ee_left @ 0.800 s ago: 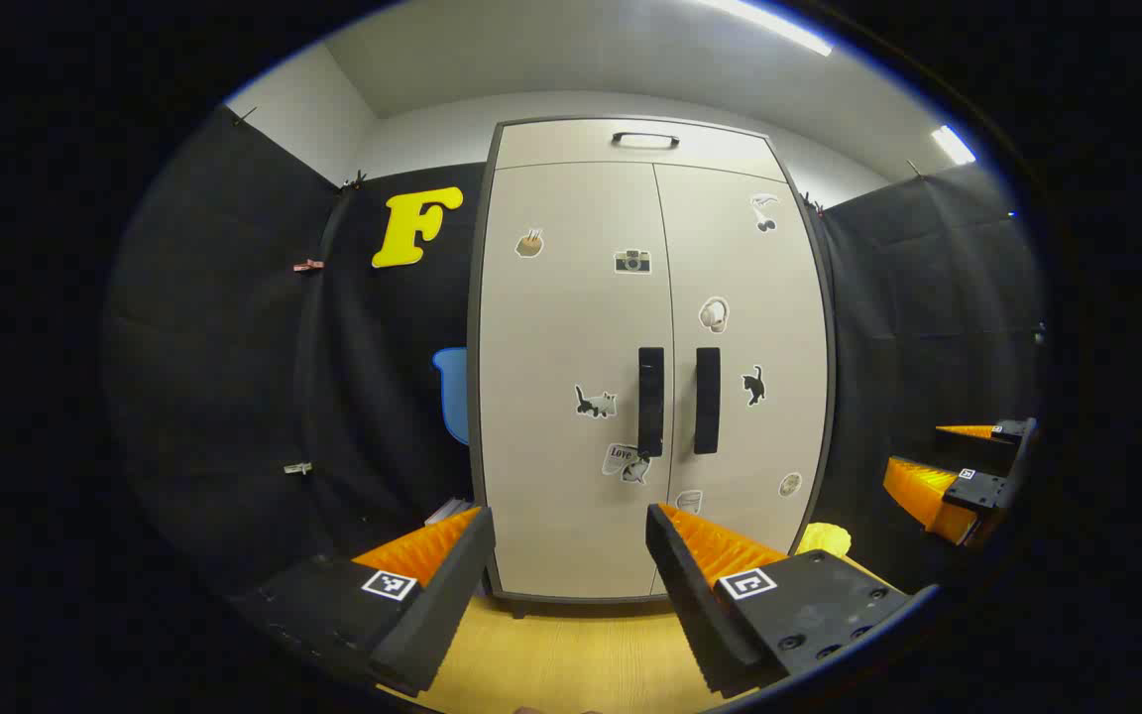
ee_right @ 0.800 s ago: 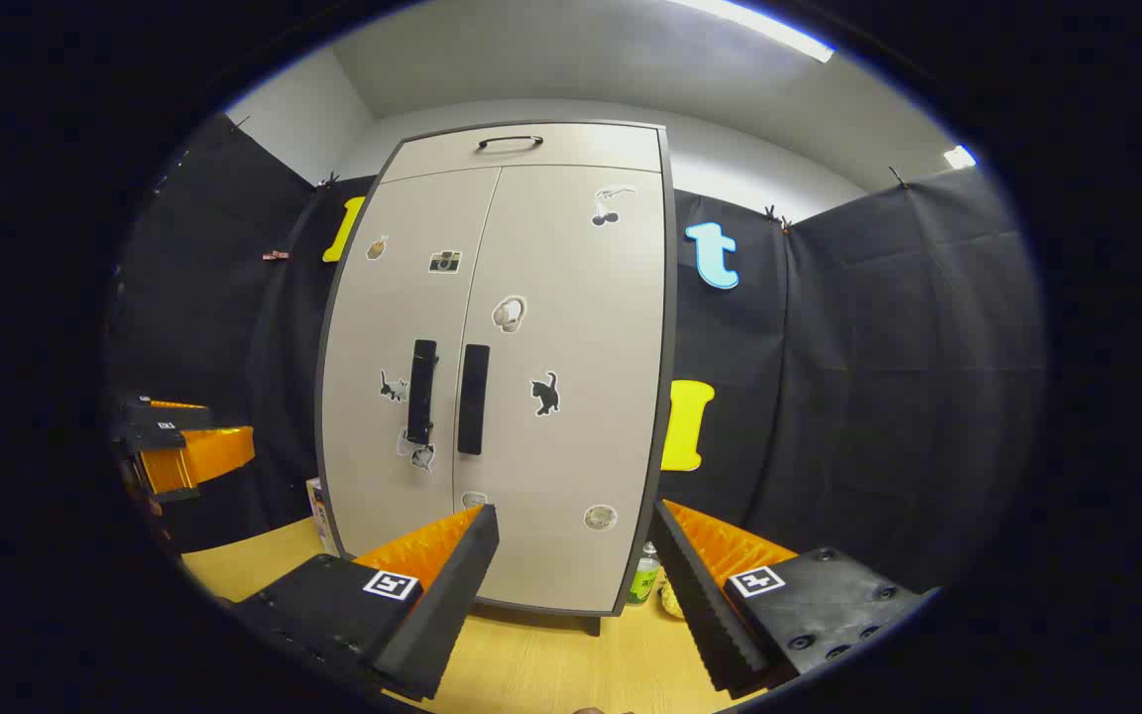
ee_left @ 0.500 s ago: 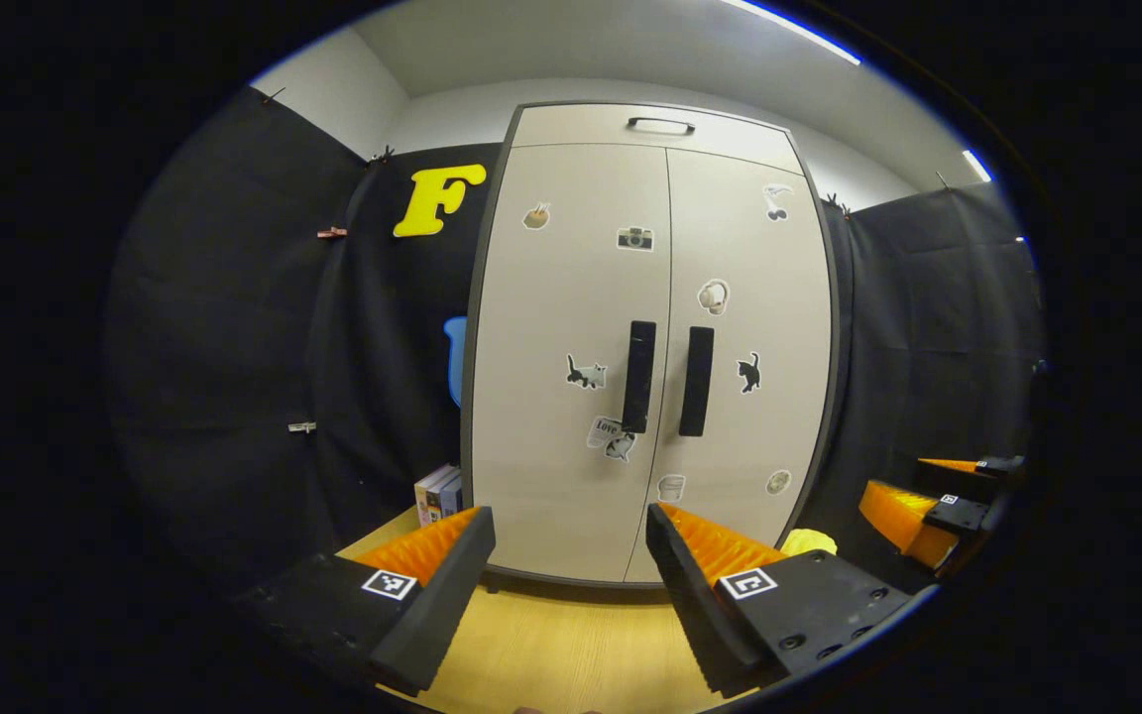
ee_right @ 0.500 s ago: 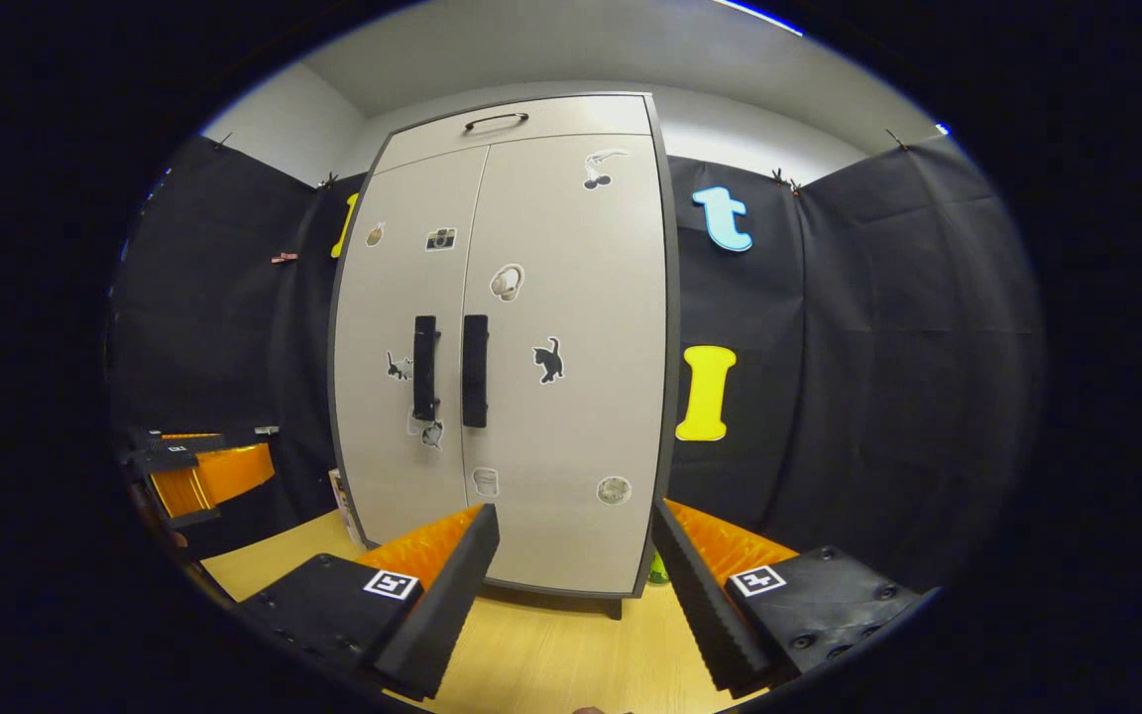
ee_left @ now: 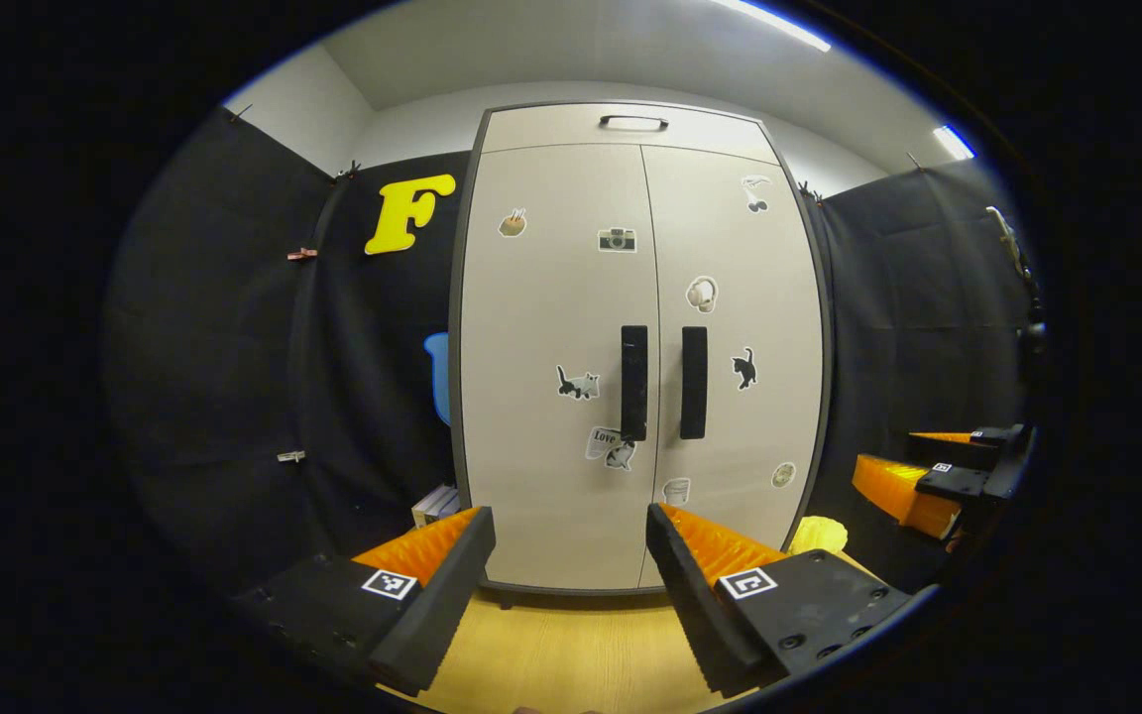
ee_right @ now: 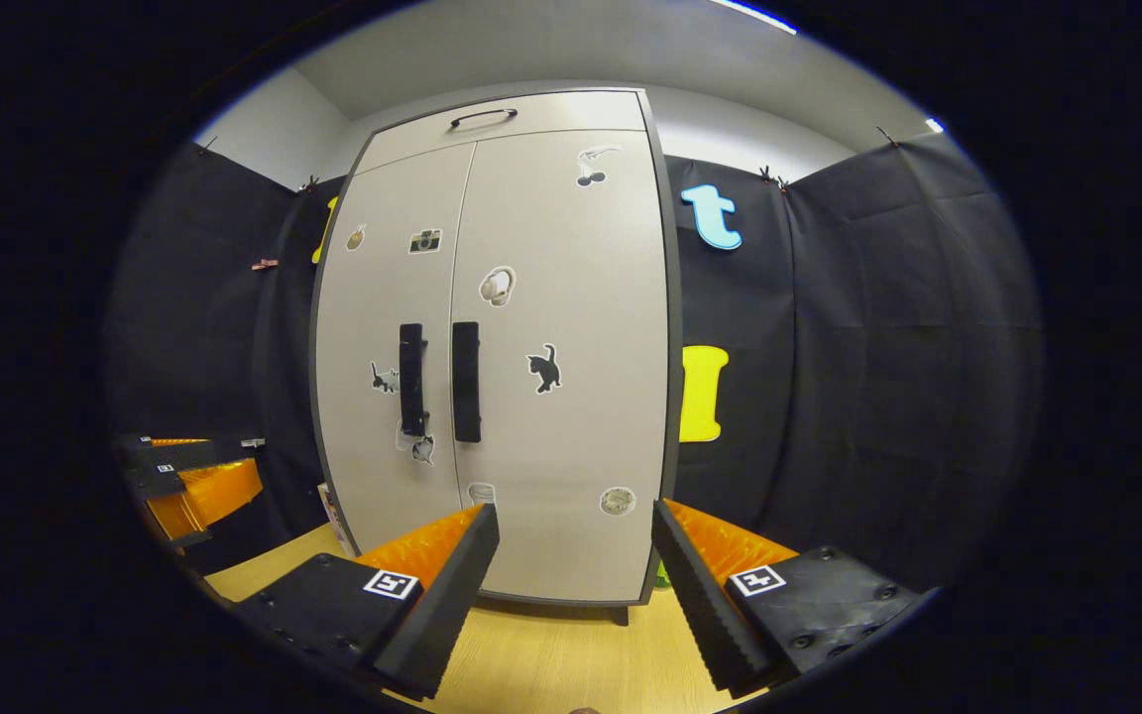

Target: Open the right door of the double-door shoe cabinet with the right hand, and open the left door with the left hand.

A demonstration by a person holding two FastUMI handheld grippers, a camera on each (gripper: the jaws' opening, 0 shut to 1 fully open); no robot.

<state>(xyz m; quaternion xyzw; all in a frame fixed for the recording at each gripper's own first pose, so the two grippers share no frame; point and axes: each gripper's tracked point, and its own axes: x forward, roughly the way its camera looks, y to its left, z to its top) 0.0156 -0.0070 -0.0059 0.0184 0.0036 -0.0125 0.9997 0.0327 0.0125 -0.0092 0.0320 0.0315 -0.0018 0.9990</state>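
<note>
**Both doors shut, both tongs open and short of the handles**

Pale grey panelling marks the shoe cabinet (ee_left: 630, 347), which stands upright on a light wooden surface (ee_left: 551, 654) with a black cloth wall behind it. Its left door (ee_left: 551, 397) and right door (ee_left: 740, 397) are both seen closed, meeting along a central seam. The black bar handles are set side by side at mid-height: the left handle (ee_left: 633, 383) just left of the seam, the right handle (ee_left: 694, 382) just right of it.

Compared with the pictures from half a second ago, the cabinet sits slightly lower and further left in the left gripper view, and the doors are seen a little larger in the right gripper view. This is judged to be small re-aiming and a slow approach, not contact; nothing on the cabinet itself has changed.

The left tongs (ee_left: 571, 585) are held wide open with nothing between them, pointed at the foot of the cabinet below the handles. The right tongs (ee_right: 576, 585) are likewise spread wide and empty; the right handle (ee_right: 466, 381) lies up and to the left of their line. The right tongs are also visible far off at the right edge of the left gripper view (ee_left: 938, 466).

Neither door has been started. It is judged that the right tongs must be raised and swung left to reach the right handle first.
</note>
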